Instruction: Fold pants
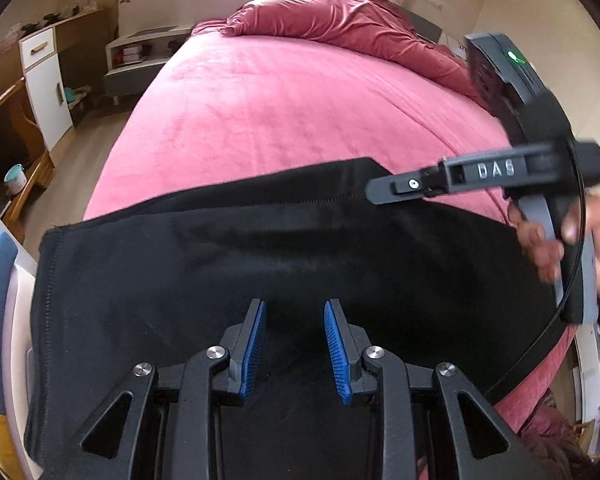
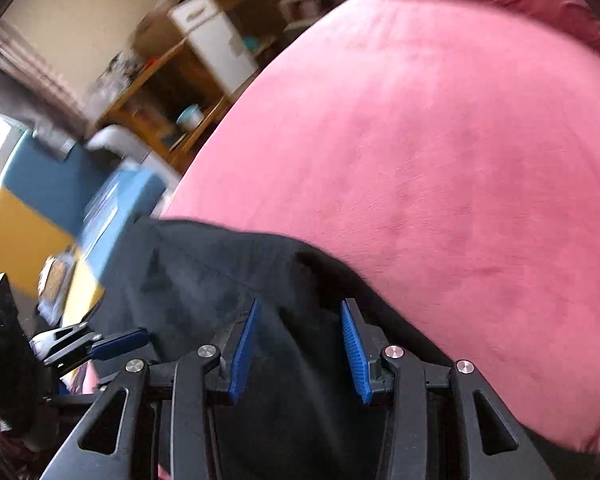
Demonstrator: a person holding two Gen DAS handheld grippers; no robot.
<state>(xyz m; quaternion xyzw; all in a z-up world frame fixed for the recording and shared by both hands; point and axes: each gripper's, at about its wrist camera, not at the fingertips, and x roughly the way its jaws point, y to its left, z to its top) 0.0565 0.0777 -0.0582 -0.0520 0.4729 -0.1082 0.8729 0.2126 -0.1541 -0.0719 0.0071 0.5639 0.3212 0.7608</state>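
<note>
Your right wrist view was smeared by motion, so the shelves and the blue-and-yellow shape at its left edge were hard to make out. The black pants (image 1: 228, 264) ran off the bottom of both views under the tool bodies, and you could not see their full outline. In the left wrist view they lay spread across the lower half of the frame on the pink bed (image 1: 300, 112), one stitched hem at the left. Your left tool (image 1: 295, 344) hung over the dark cloth with its blue pads (image 1: 256, 344) apart and nothing pinched between them; whether the tips touched the fabric could not be told. Your right tool (image 2: 300, 350) likewise had its pads standing apart over a raised fold of the pants, with no cloth clamped. From the left view, that right tool came in from the right edge, your hand (image 1: 596, 252) blurred on its handle.
</note>
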